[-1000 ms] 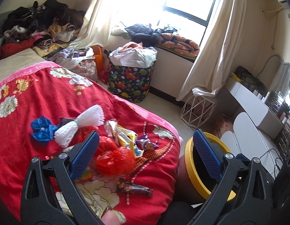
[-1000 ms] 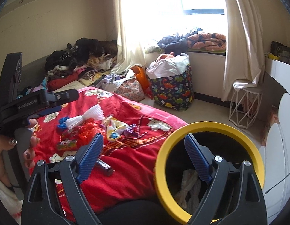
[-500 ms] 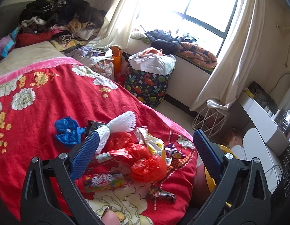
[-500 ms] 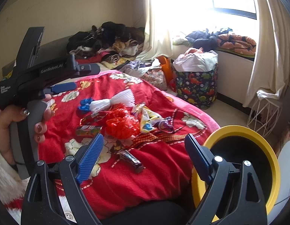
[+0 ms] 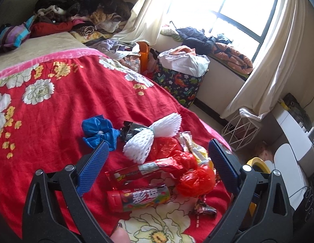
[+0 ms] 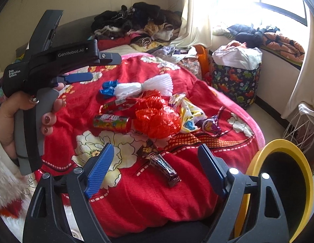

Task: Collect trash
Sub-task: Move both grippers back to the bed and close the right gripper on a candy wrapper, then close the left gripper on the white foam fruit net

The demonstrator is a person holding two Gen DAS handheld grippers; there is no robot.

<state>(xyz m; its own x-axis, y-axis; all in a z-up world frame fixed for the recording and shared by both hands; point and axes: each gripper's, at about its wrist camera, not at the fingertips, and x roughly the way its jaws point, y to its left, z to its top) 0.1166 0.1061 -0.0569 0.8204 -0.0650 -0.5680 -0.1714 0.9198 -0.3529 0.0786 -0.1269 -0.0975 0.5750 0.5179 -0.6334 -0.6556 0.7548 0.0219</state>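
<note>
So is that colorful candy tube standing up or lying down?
Lying down. The candy tube rests on its side on the red bedspread, red cap pointing left in the left wrist view.

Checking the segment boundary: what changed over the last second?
Both tools swung left, from the yellow-rimmed black bin toward the trash on the red floral blanket. The left tool now frames the red candy tube and red plastic bag. Right tool open too. Nothing grasped; trash unmoved.

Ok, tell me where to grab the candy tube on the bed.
Grip the candy tube across its middle, coming from above with the open left gripper. It lies flat on the blanket, its long sides free, so the fingers can straddle it.
</note>
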